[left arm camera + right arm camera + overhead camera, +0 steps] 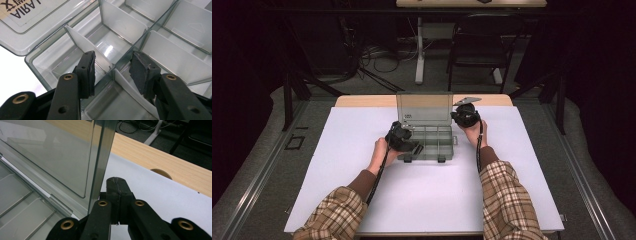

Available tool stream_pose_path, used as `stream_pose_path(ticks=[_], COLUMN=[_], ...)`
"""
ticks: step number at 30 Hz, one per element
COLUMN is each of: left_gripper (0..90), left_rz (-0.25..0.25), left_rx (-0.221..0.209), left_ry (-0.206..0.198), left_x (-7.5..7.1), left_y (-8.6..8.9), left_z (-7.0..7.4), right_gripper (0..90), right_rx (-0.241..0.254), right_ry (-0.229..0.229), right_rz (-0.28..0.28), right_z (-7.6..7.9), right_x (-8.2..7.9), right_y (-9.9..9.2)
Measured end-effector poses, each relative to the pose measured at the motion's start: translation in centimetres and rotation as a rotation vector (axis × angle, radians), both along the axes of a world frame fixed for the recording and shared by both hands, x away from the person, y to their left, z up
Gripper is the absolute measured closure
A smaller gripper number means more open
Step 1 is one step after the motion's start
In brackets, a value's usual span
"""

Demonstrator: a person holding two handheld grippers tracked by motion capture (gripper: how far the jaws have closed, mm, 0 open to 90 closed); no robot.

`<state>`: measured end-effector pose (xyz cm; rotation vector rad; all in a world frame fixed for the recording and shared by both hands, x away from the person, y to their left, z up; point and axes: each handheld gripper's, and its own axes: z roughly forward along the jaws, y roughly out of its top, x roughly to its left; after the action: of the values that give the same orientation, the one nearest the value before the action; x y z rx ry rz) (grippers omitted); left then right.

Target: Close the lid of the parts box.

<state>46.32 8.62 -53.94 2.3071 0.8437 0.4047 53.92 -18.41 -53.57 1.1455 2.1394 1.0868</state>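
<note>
A clear plastic compartment box (447, 150) lies open mid-table, its lid (424, 107) standing upright at the back. My left gripper (408, 142) hovers over the box's front left corner. In the left gripper view its jaws (112, 63) stand apart, straddling the junction of the clear inner walls. A white divider (81, 41) slants behind the left pad (87, 72), and another divider (132, 92) lies below the right pad. I see neither pad pressing on anything. My right gripper (463, 114) is by the lid's right edge. It (117, 182) is shut on nothing, just right of the lid's edge (100, 157).
The box sits on a white mat (362, 190) over a wooden table (362, 101). A round hole (162, 173) shows in the wooden strip behind the mat. A label (20, 10) is stuck on the lid. A chair (482, 45) and cables stand beyond the table.
</note>
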Motion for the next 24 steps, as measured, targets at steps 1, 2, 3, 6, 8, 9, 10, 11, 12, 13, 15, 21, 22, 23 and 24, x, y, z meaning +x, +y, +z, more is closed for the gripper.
stream_pose_path(ticks=[1,2,3,6,8,9,10,11,12,13,15,21,22,23,24], left_gripper=[54.7,54.7,54.7,54.6,54.6,54.6,54.6,54.5,54.5,54.5,54.2,53.5,53.5,53.5,53.5], left_rz=[0.0,0.0,0.001,0.001,0.002,0.002,0.003,0.002,0.002,0.002,0.003,0.005,0.005,0.005,0.004], left_rx=[0.0,-0.001,0.0,-0.001,-0.003,-0.002,-0.002,-0.001,-0.001,0.0,0.013,0.016,0.016,0.017,0.017], left_ry=[0.0,0.0,0.0,-0.001,0.0,0.0,-0.001,-0.001,-0.001,-0.002,-0.011,-0.014,-0.014,-0.014,-0.014], left_x=[0.0,0.0,-0.01,-0.01,-0.02,-0.02,-0.03,-0.04,-0.04,-0.05,-0.11,-0.14,-0.14,-0.14,-0.14], left_y=[0.0,0.0,0.0,-0.01,-0.02,-0.02,-0.03,-0.04,-0.04,-0.05,-0.18,-0.23,-0.24,-0.24,-0.24], left_z=[0.0,0.0,-0.01,-0.01,-0.03,-0.02,-0.03,-0.03,-0.03,-0.04,-0.08,-0.15,-0.15,-0.15,-0.15], right_gripper=[90.0,90.0,90.0,90.0,90.0,90.0,90.0,90.0,90.0,90.0,90.0,90.0,90.0,90.0,90.0], right_rx=[0.001,0.004,0.006,0.003,0.004,0.003,0.001,0.004,0.005,0.007,0.006,0.009,0.008,0.007,0.007], right_ry=[-0.002,-0.004,-0.003,-0.01,-0.013,-0.014,-0.016,-0.018,-0.019,-0.02,-0.029,-0.062,-0.064,-0.063,-0.064], right_rz=[0.0,0.0,0.0,0.005,0.002,0.002,0.004,0.004,0.004,0.004,0.004,-0.002,0.0,0.001,0.003], right_z=[0.01,0.04,0.04,0.13,0.24,0.27,0.34,0.38,0.41,0.44,0.49,0.74,0.77,0.81,0.86], right_x=[-0.01,-0.06,-0.08,-0.15,-0.21,-0.22,-0.25,-0.28,-0.3,-0.33,-0.36,-0.75,-0.76,-0.79,-0.8], right_y=[-0.01,-0.06,-0.06,-0.06,-0.05,-0.03,-0.05,-0.06,-0.07,-0.07,-0.07,-0.03,-0.06,-0.08,-0.08])
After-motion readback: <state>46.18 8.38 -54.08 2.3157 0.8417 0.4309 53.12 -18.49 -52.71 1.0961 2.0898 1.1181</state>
